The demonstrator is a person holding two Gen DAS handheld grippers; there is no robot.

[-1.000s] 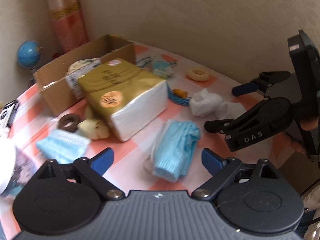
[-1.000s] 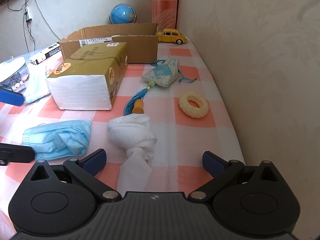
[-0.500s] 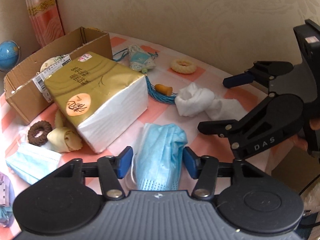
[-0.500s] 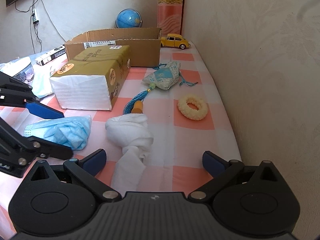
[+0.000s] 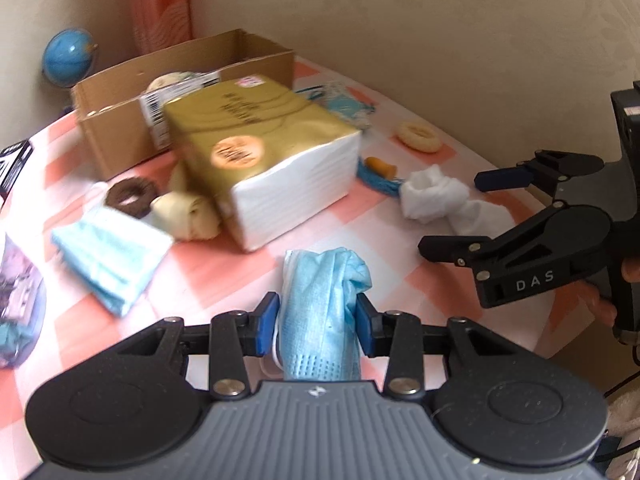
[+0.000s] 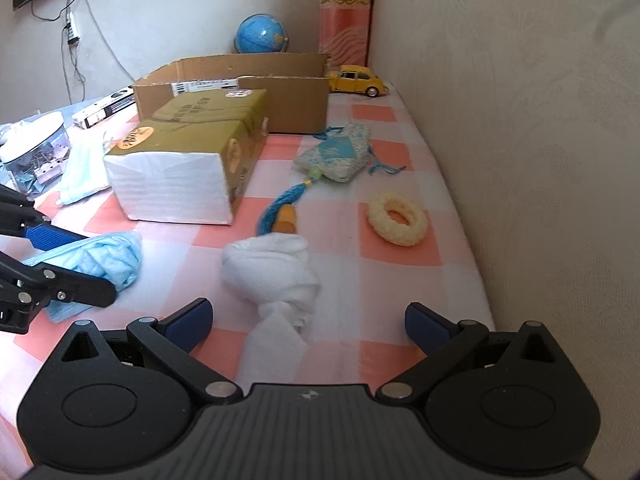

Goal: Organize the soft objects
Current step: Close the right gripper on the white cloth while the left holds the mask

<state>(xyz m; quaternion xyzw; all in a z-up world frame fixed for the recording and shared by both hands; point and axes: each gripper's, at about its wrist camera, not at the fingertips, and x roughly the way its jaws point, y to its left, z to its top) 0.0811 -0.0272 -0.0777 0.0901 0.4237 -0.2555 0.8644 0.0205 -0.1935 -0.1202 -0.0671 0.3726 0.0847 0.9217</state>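
Note:
My left gripper (image 5: 317, 325) is shut on a crumpled blue face mask (image 5: 324, 304), held above the checked tablecloth; it also shows in the right wrist view (image 6: 100, 258). My right gripper (image 6: 308, 320) is open and empty, with a knotted white cloth (image 6: 276, 272) lying between and just ahead of its fingers. The cardboard box (image 5: 120, 120) stands at the back with soft items inside. A second blue mask (image 5: 108, 252) lies at the left.
A gold tissue pack (image 5: 260, 160) lies mid-table. A brown scrunchie (image 5: 132, 196), cream cloth (image 5: 188, 216), yellow scrunchie (image 6: 396, 220), blue tasselled sachet (image 6: 336, 158), toy car (image 6: 358, 80) and globe (image 6: 260, 38) are around. The wall runs along the right edge.
My left gripper closed on the blue mask and lifted it off the cloth. The right gripper stayed open over the white cloth, nearly still.

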